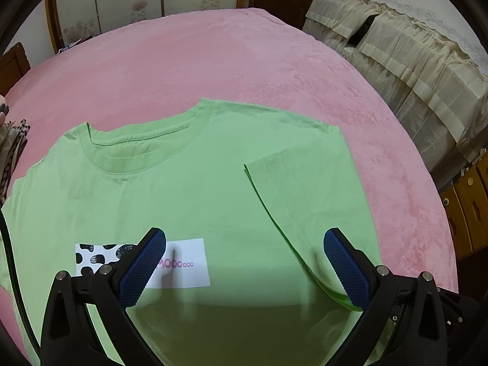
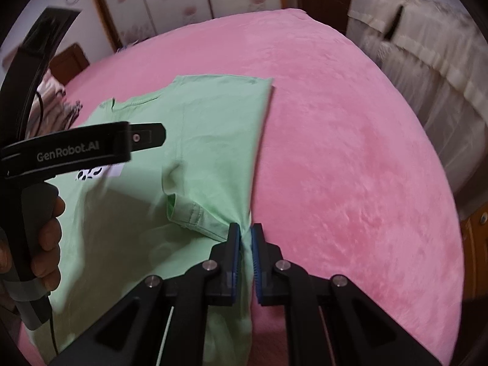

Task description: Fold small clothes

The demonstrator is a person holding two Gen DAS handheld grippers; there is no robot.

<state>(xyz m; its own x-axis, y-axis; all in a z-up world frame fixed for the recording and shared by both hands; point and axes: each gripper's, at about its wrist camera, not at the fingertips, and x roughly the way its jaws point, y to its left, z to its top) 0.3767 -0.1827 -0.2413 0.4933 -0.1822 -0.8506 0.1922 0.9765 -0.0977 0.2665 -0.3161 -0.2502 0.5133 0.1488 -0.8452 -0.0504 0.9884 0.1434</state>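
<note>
green t-shirt (image 1: 189, 189) lies flat on pink blanket (image 1: 213, 61) w/ one sleeve (image 1: 283, 195) folded in, left gripper (image 1: 244, 262) spread wide over it, right gripper (image 2: 245, 238) clamped on its side edge.

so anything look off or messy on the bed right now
Nothing looks damaged or spilled. The light green cotton t-shirt lies flat on the pink bedspread, one sleeve folded inward. Only the side edge bunches where the right tool pinches it.
</note>
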